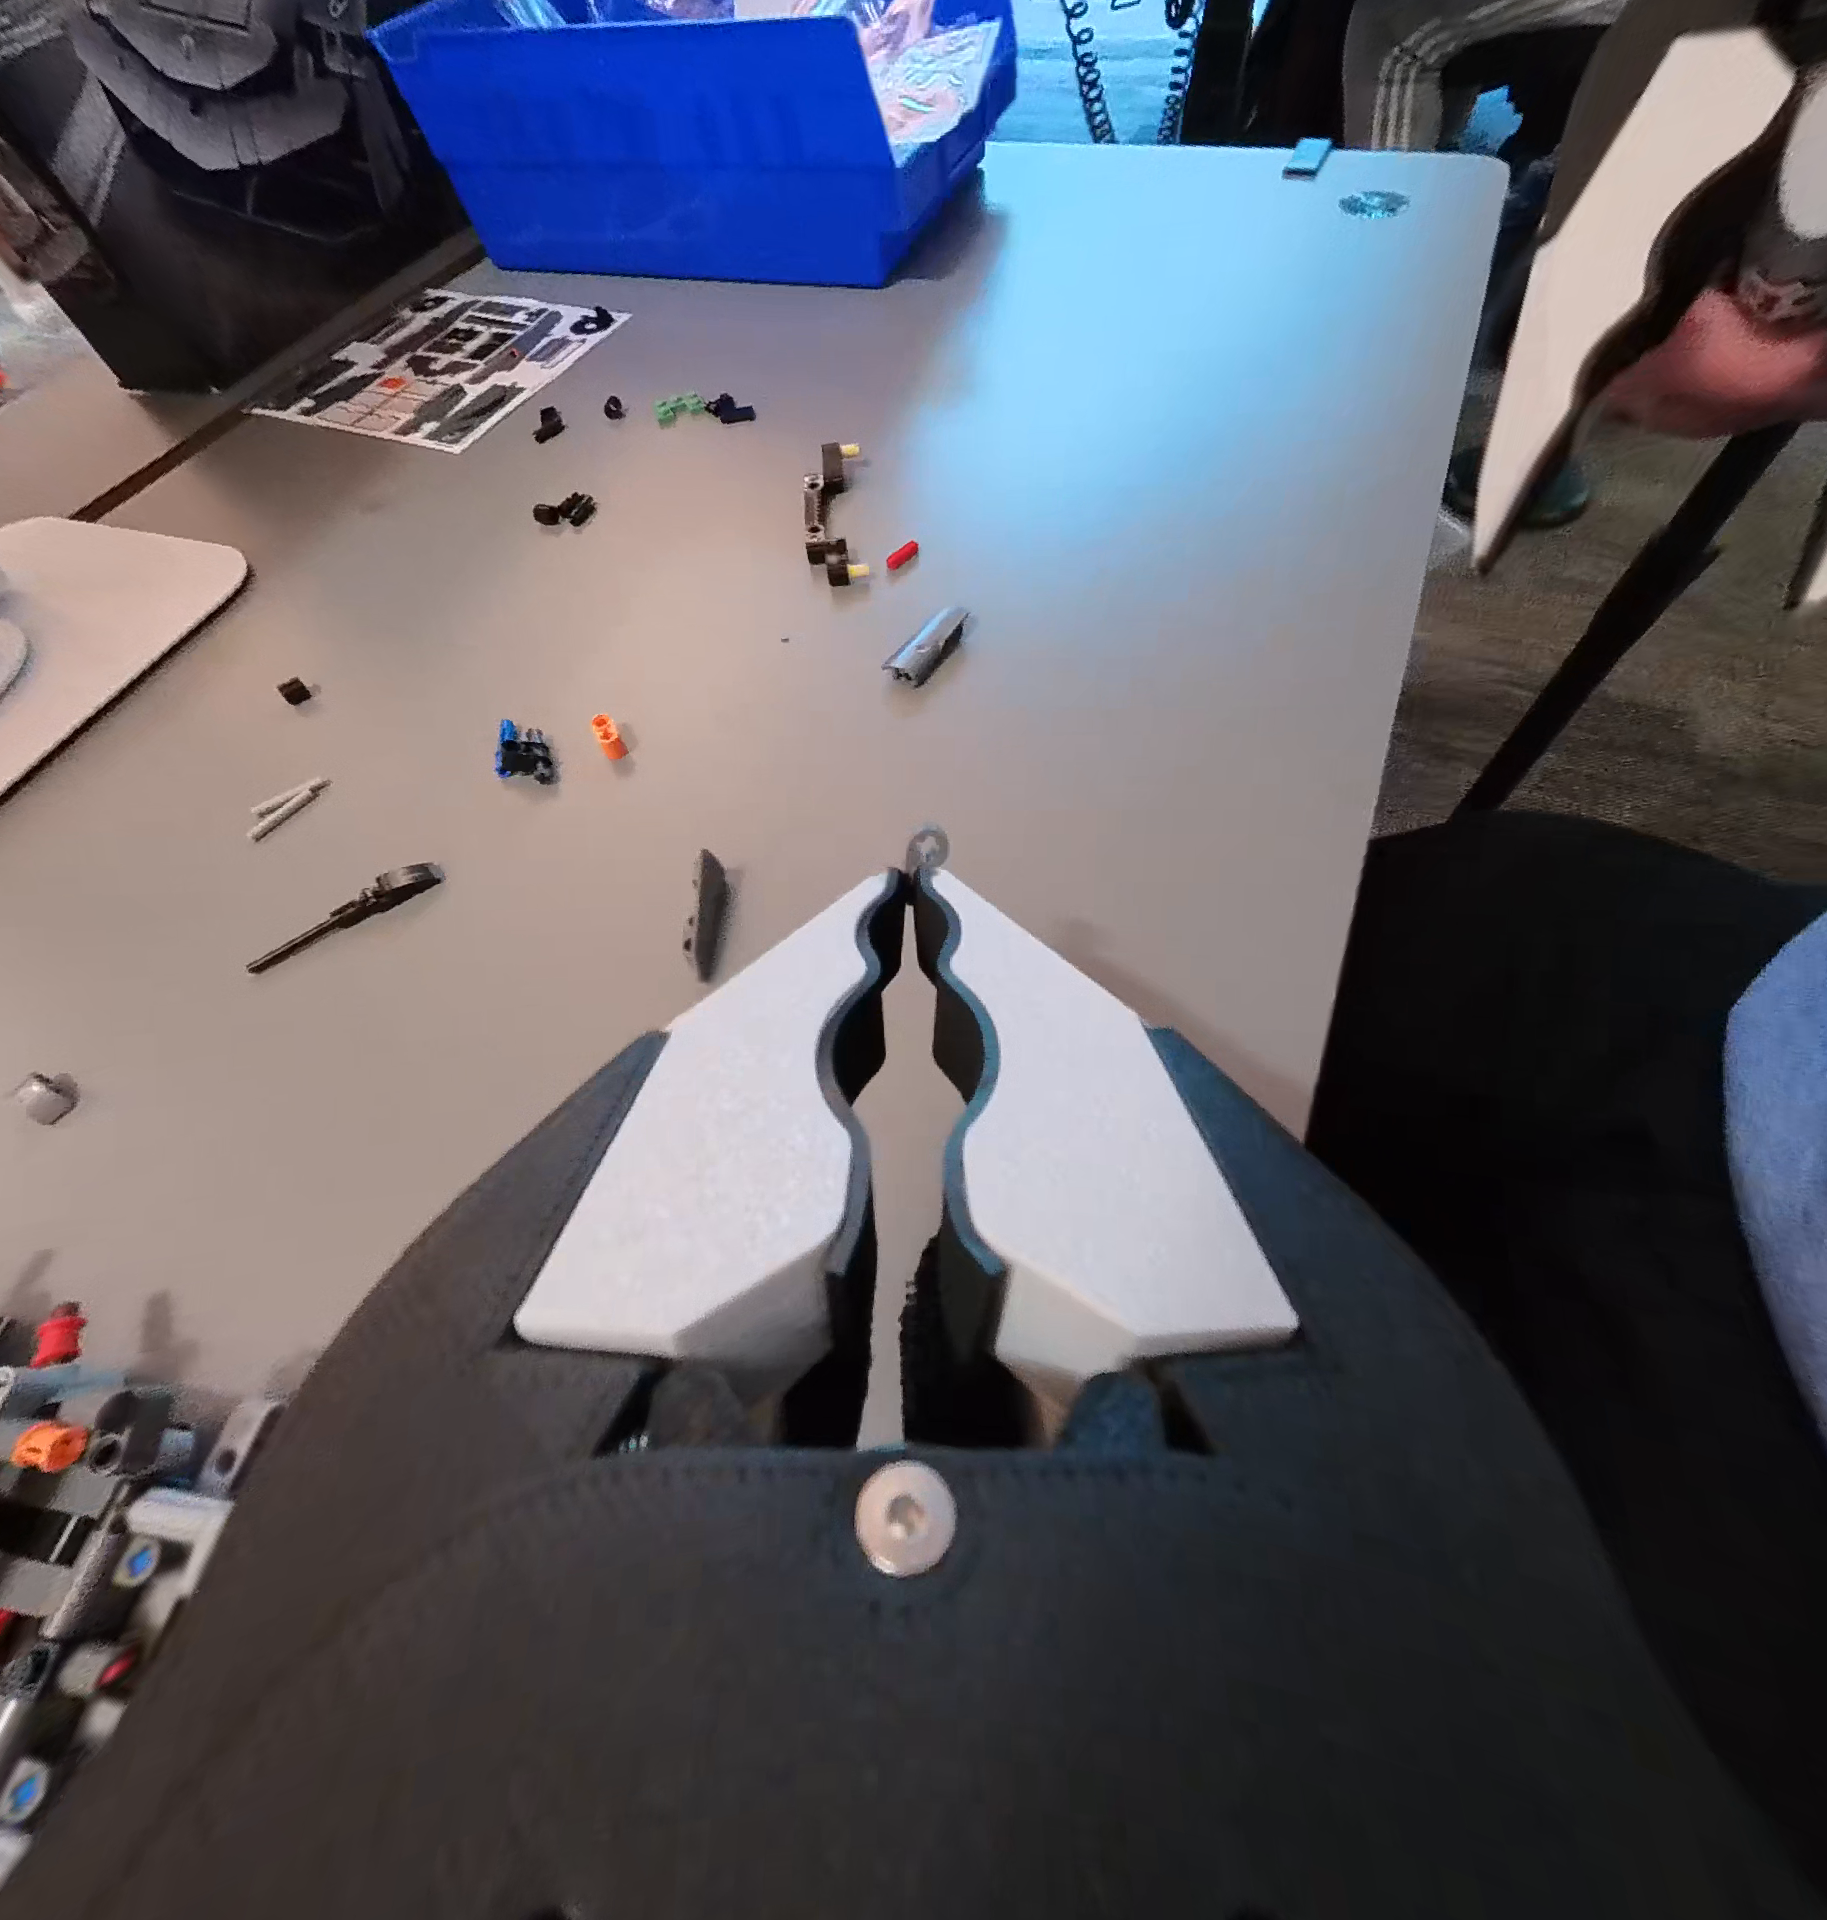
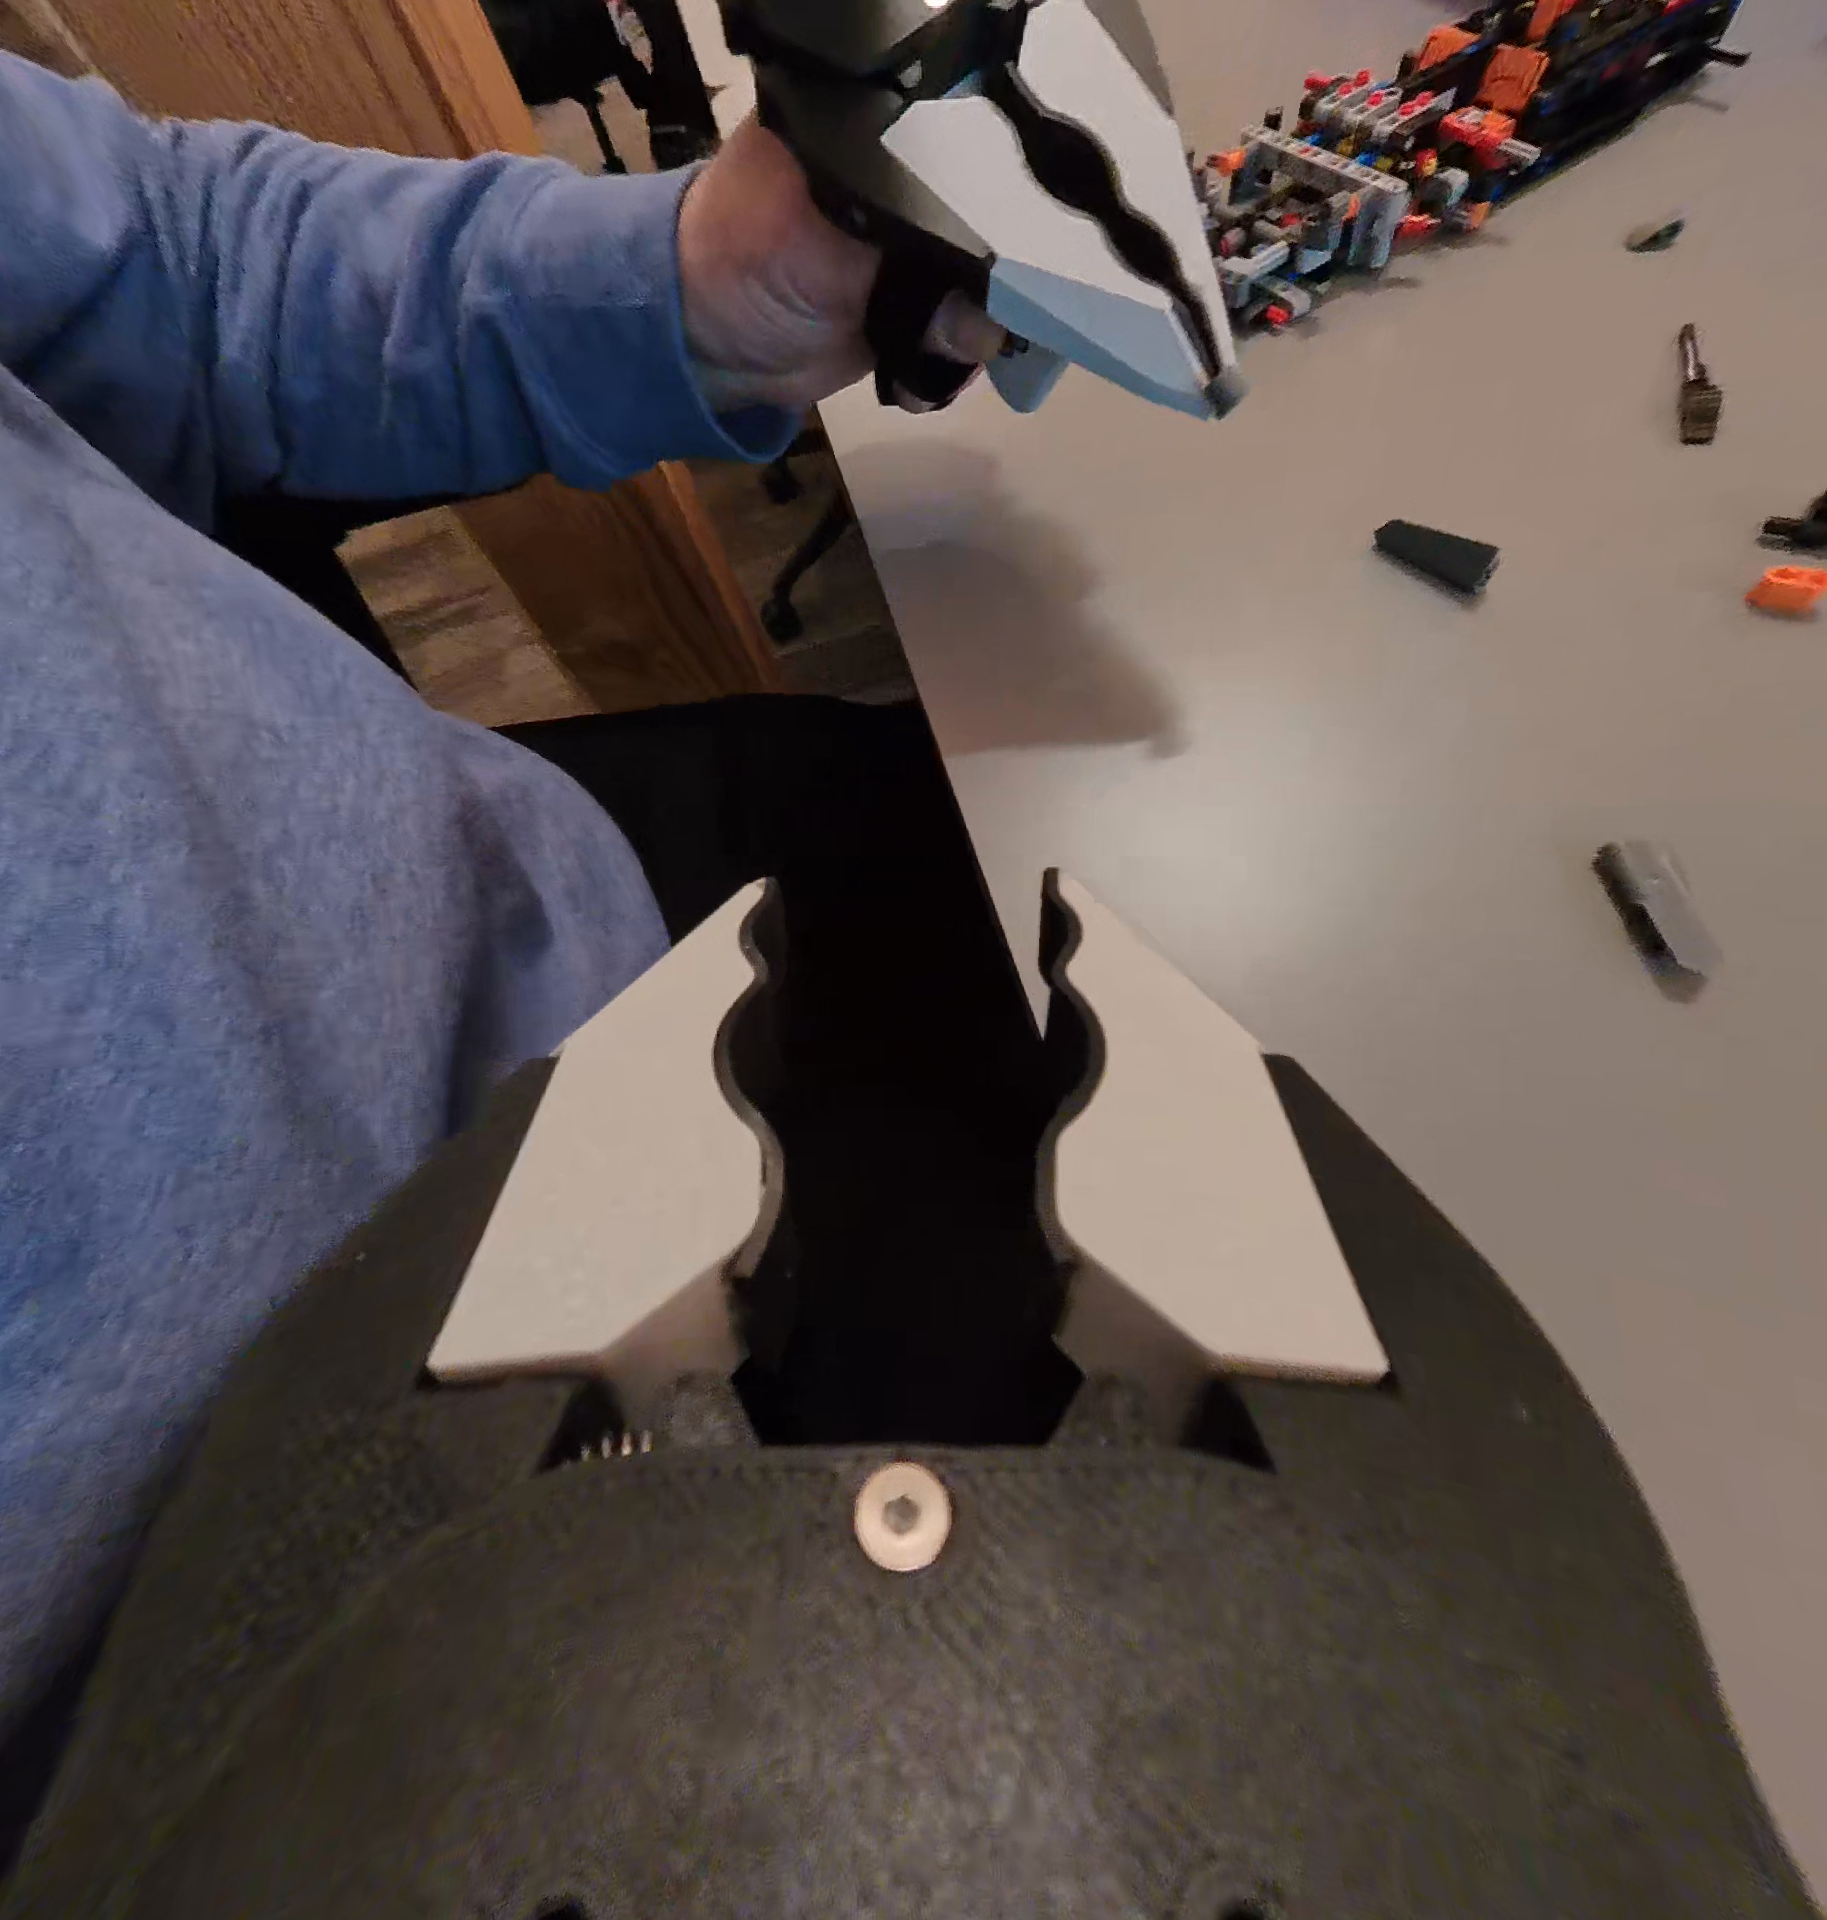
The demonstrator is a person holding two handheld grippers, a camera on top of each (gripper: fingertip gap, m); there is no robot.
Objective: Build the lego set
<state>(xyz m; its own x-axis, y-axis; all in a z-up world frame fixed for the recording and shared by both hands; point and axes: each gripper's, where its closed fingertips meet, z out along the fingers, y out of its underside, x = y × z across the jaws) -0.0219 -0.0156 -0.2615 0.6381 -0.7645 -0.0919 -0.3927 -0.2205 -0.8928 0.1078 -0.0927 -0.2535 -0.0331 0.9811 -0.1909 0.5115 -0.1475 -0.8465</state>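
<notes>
My left gripper (image 1: 911,878) is shut on a small grey ring-ended lego piece (image 1: 928,847) that sticks out of its tips, held above the grey table (image 1: 1148,468). It also shows in the right wrist view (image 2: 1215,390), held in a hand with a blue sleeve. My right gripper (image 2: 909,883) is open and empty, over the table's near edge; it also shows in the left wrist view (image 1: 1647,571). The partly built lego model (image 2: 1408,177) lies on the table, also at the lower left of the left wrist view (image 1: 47,1507).
Loose pieces lie scattered: a grey curved panel (image 1: 924,646), a black wedge (image 1: 709,914), an orange piece (image 1: 608,736), a blue-black piece (image 1: 524,750), a black-yellow assembly (image 1: 831,514). A sticker sheet (image 1: 441,369), blue bin (image 1: 701,156) and black box (image 1: 213,208) sit at the back. My hands' fingertips stand some 15 centimeters from each other. From the left gripper's tips to the partly built lego model (image 2: 1408,177) is close to 20 centimeters.
</notes>
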